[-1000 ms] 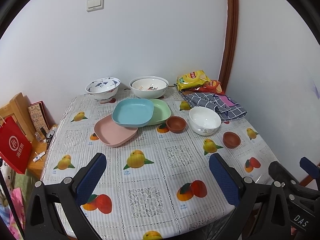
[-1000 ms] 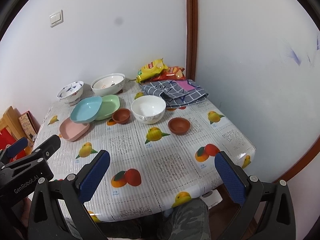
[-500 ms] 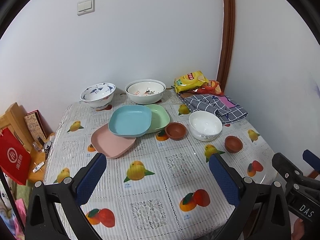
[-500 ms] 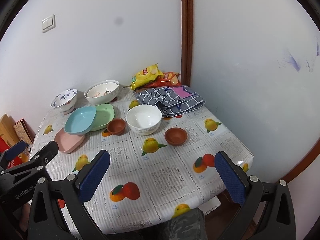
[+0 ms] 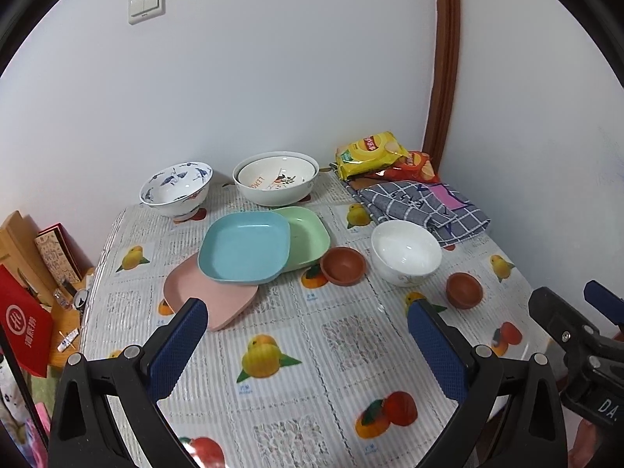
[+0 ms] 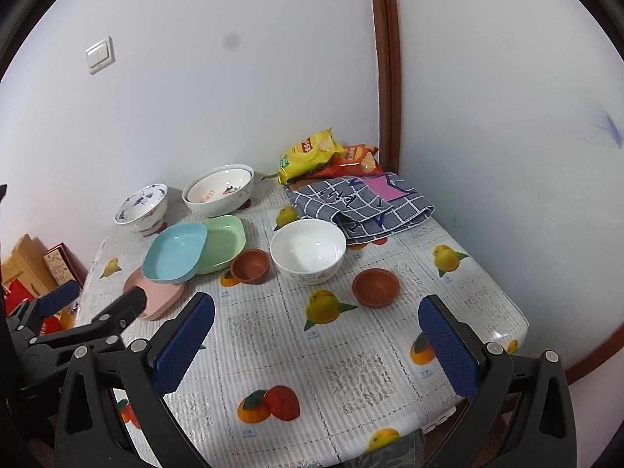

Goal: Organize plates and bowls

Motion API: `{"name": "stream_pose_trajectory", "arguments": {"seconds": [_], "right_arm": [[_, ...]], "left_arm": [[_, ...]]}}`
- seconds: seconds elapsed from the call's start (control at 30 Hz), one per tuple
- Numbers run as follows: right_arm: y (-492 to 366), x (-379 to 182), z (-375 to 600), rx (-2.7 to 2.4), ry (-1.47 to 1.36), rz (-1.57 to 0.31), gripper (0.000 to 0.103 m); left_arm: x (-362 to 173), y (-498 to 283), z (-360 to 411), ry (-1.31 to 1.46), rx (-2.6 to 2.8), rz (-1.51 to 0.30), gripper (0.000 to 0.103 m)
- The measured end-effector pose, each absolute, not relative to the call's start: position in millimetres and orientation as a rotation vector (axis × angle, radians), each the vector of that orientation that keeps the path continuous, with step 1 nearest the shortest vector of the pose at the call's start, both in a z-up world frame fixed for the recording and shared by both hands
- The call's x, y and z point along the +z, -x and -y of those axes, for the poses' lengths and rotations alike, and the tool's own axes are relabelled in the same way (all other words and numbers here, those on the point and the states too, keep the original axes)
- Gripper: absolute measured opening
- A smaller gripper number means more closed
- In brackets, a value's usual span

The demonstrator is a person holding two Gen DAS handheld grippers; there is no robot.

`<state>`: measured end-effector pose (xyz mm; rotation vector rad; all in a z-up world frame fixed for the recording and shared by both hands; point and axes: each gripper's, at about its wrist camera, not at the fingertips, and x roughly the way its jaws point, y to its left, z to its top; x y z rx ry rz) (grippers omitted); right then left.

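Plates and bowls lie scattered on the desk (image 5: 312, 351), none lifted, so the sorting looks to be at its very start.

From the left wrist: the left hand-held gripper (image 5: 304, 345) hangs released and empty above the near desk, jaws wide. Three shallow, rounded-square plates of matte plastic overlap: the blue plate (image 5: 243, 247) on top, the green plate (image 5: 308, 236) behind it, the pink plate (image 5: 206, 298) under its near edge. Behind them stand a blue-patterned bowl (image 5: 176, 188) and a large printed bowl (image 5: 276, 177), both glossy and seemingly ceramic. A glazed white bowl (image 5: 405, 251) sits between two small brown bowls (image 5: 343, 265), earthen-looking and dull.

From the right wrist: the right hand-held gripper (image 6: 316, 339) is likewise released, holding nothing, well short of the nearer brown bowl (image 6: 376, 286). The oilcloth shines and is printed with fruit; a checked cloth (image 6: 362, 204) and snack bags (image 6: 312, 152) crowd the far corner.

I judge the next move to be a pinch on a rim, likely squaring the plates or nesting the small bowls; thin plate edges will want a low, flat approach.
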<state>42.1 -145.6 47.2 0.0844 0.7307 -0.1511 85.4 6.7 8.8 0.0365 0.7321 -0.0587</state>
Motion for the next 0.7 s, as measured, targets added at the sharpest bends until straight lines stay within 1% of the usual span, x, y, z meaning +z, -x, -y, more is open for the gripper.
{"name": "stream_pose_trajectory", "arguments": {"seconds": [0.4,0.5,0.57,0.67,0.7], "right_arm": [[-102.7,14.4,122.5,-0.078,-0.032,-0.786,0.103],[-121.9,8.5,115.0,-0.029,-0.06,-0.783,0.103],[-137.7,3.9,110.1,0.006,-0.091,-0.781,0.102],[-161.6,-3.9,100.8,0.054,-0.117,-0.797,0.097],[-171.3,-7.9,96.1,0.073,-0.122,-0.807,0.096]], "left_arm": [[-23.3,-145.8,-42.0,-0.003,0.024,-0.796,0.102],[-33.2,-162.2,-59.9,0.007,0.06,-0.811,0.1],[-40.2,-172.2,-73.1,0.004,0.094,-0.822,0.095],[-51.9,-185.4,-94.2,0.016,0.132,-0.84,0.092],[-55.2,-189.4,-100.3,0.022,0.136,-0.846,0.088]]}}
